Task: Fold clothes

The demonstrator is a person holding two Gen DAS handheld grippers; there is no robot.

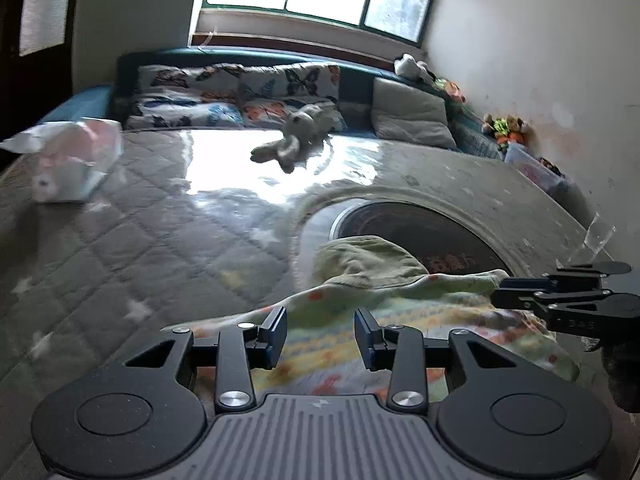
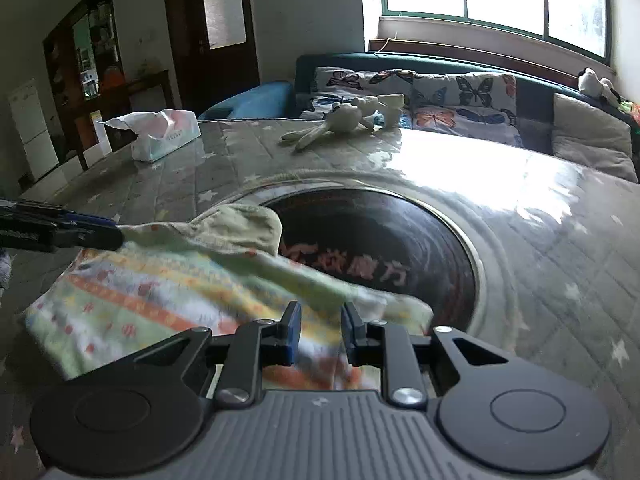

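Lying rumpled on the near part of a quilted, plastic-covered star-print table, the soft pale-green striped garment overlaps a dark round inset, with the left gripper and right gripper both spread apart above it, gripping nothing.

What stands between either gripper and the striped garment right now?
Nothing visible. The striped garment lies on the covered table directly beneath both open grippers, left gripper and right gripper. The tissue pack and plush toy sit far off.
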